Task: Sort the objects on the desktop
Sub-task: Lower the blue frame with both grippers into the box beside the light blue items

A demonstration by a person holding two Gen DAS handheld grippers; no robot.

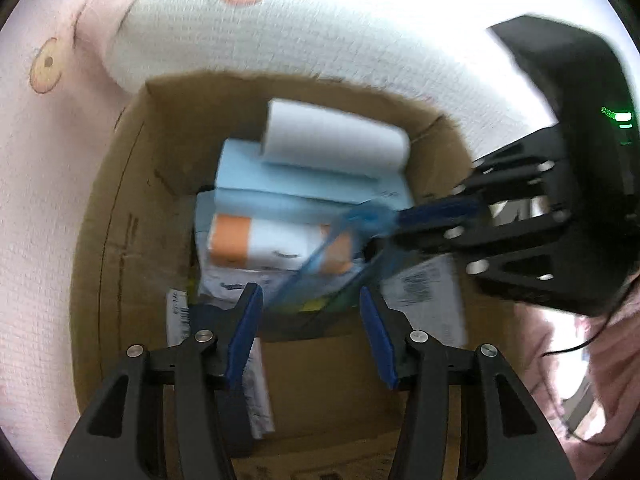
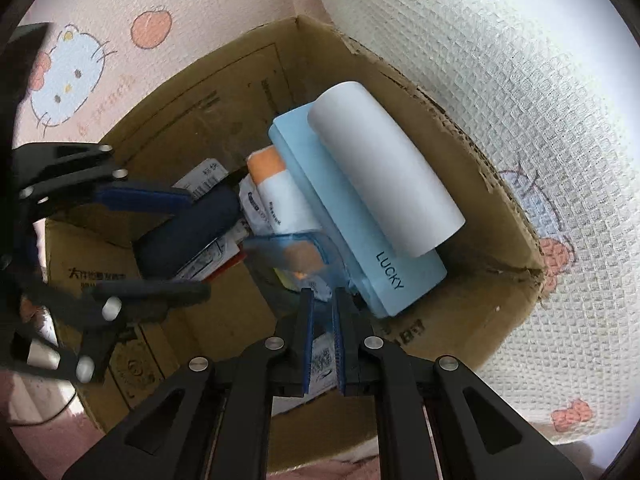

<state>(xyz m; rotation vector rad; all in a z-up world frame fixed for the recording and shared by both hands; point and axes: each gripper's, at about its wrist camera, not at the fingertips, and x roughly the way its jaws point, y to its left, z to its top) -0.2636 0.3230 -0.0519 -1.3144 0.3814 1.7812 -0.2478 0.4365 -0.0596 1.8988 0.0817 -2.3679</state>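
Left-wrist view: left gripper (image 1: 311, 332) gapes wide and empty above the cardboard box (image 1: 132, 208); bare floor lies below its tips. Right-wrist view: right gripper (image 2: 322, 308) pinches a translucent blue protractor (image 2: 296, 250) over the box, beside the blue LUCKY case (image 2: 360, 240) under a white roll (image 2: 384, 168).

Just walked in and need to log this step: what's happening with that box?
The right gripper is shut on a translucent blue plastic protractor, holding it over the open brown cardboard box. Inside lie a white paper roll, a light blue LUCKY case and an orange-and-white tube. The left gripper hangs open above the box, holding nothing.
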